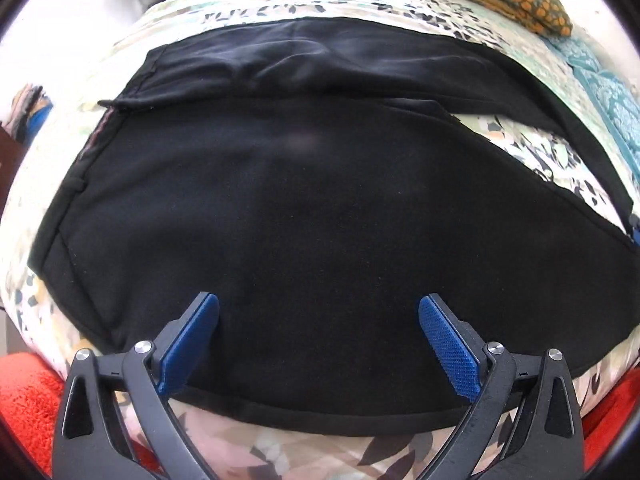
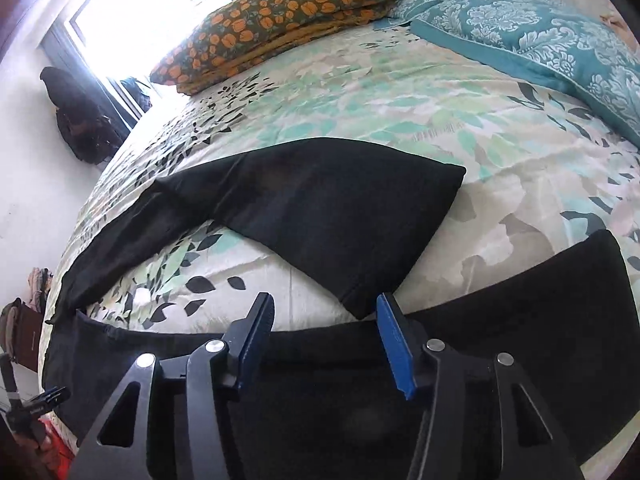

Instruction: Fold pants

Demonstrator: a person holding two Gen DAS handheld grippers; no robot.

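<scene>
While our left gripper (image 1: 319, 316) and right gripper (image 2: 325, 314) both hang released above them, we see the black pants (image 1: 312, 216) spread along the bed's (image 2: 360, 92) near edge.

A bed (image 2: 400, 92) under a leaf-print cover carries everything; black pants (image 2: 328, 216) lie spread across it at centre frame; an orange-flowered folded blanket (image 2: 280, 20) sits at upper centre; a teal patterned pillow (image 2: 532, 36) lies at upper right.
</scene>
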